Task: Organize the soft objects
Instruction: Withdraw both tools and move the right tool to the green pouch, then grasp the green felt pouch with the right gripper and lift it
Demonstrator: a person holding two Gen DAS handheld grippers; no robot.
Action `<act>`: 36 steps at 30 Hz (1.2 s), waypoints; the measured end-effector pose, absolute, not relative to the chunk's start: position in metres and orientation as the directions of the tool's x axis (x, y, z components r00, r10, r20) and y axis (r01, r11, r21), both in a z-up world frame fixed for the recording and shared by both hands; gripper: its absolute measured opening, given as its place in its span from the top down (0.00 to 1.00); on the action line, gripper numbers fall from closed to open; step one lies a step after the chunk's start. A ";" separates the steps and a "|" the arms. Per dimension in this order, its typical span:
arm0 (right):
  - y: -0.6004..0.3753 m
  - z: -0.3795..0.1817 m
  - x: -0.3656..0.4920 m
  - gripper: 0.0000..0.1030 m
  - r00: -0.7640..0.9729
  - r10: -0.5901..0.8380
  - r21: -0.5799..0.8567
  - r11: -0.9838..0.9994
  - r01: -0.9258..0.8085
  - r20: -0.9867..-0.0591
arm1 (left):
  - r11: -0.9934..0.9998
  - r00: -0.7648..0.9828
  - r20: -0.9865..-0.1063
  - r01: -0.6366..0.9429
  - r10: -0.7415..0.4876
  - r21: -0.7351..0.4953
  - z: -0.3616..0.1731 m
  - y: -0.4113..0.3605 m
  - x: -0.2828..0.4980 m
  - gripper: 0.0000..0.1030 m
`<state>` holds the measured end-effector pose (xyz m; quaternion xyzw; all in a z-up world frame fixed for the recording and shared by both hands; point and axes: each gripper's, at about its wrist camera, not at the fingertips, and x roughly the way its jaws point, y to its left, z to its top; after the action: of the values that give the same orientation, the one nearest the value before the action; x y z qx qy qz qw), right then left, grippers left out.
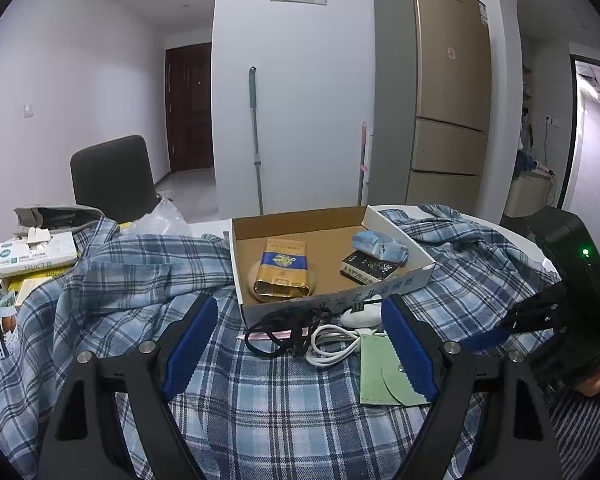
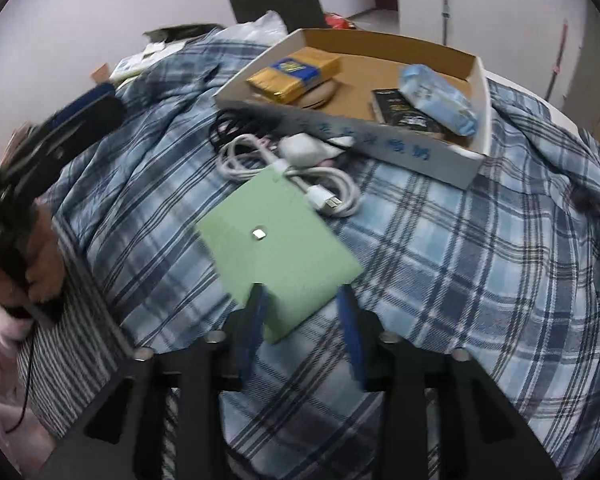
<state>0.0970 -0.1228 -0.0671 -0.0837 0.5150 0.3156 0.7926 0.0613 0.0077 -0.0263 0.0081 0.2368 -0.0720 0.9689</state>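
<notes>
Blue Chinese characters run along the white front wall of the cardboard tray (image 1: pixel 340 298), too blurred to read. The gold packet (image 1: pixel 285 270), black box (image 1: pixel 369 268) and white box at left (image 1: pixel 36 256) carry illegible print.

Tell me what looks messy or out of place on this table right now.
The plaid shirt lies crumpled across the table instead of folded, with the cardboard box sitting on it. The white cable and the black cord lie tangled in front of the box. The green pouch sits askew between the right gripper fingers.
</notes>
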 end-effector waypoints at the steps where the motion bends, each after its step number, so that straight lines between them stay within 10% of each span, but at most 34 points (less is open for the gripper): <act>1: -0.121 -0.065 0.095 0.27 0.287 0.410 0.175 0.785 -0.594 -0.866 | 0.990 0.877 -0.461 0.142 -0.134 -0.018 -0.026 0.007 0.061 0.17; 14: -0.084 -0.078 0.105 0.26 0.283 0.323 -0.039 0.594 -0.804 -0.903 | 0.989 0.865 -0.481 0.147 -0.144 -0.032 -0.029 0.009 0.065 0.17; 36: -0.095 -0.068 0.096 0.30 0.278 0.442 0.092 0.651 -0.753 -0.853 | 0.988 0.868 -0.475 0.155 -0.149 -0.026 -0.028 0.008 0.063 0.17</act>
<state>0.0964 -0.0950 -0.0677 -0.1680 0.4636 0.3824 0.7814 0.0633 0.0077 -0.0283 0.0066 0.2450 -0.0786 0.9663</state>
